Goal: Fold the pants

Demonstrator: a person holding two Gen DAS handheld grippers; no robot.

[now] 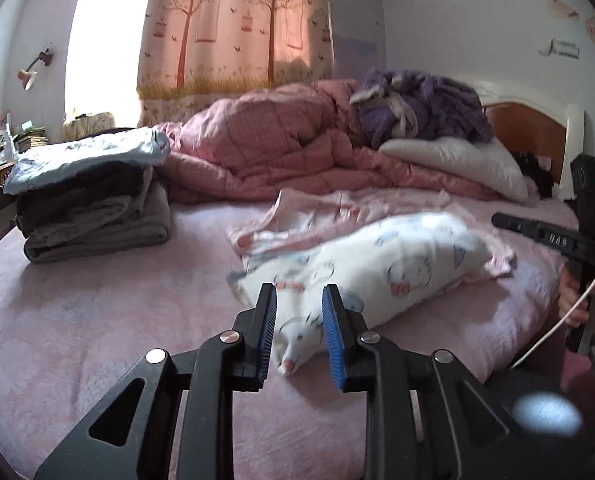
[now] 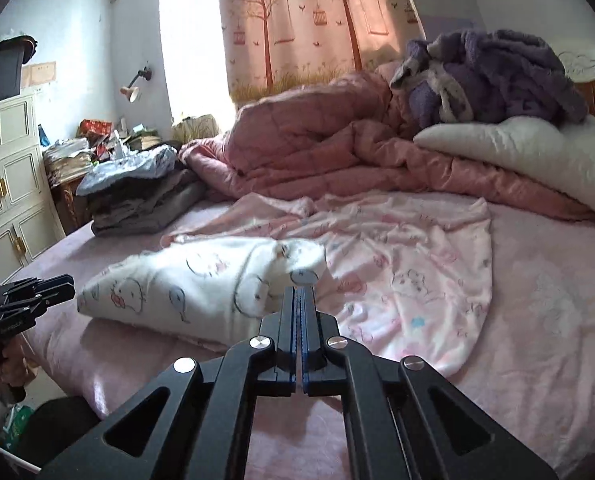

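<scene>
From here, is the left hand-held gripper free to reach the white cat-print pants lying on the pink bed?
Probably yes. The left hand-held gripper is open, with the near end of the white cat-print pants right ahead between its fingers. Nothing lies between them on the pink bed.

Both cams ride low over the bed [image 1: 97,320], angled slightly down, facing the tree-print curtain [image 1: 233,32].

Left wrist view looks from frame-left side, close on the folded white pants [image 1: 377,264]. Right wrist view sits further right.

Shared: pants, pink quilt [image 2: 305,136], clothes stack [image 2: 145,200], and each shows the other gripper at its edge.
</scene>
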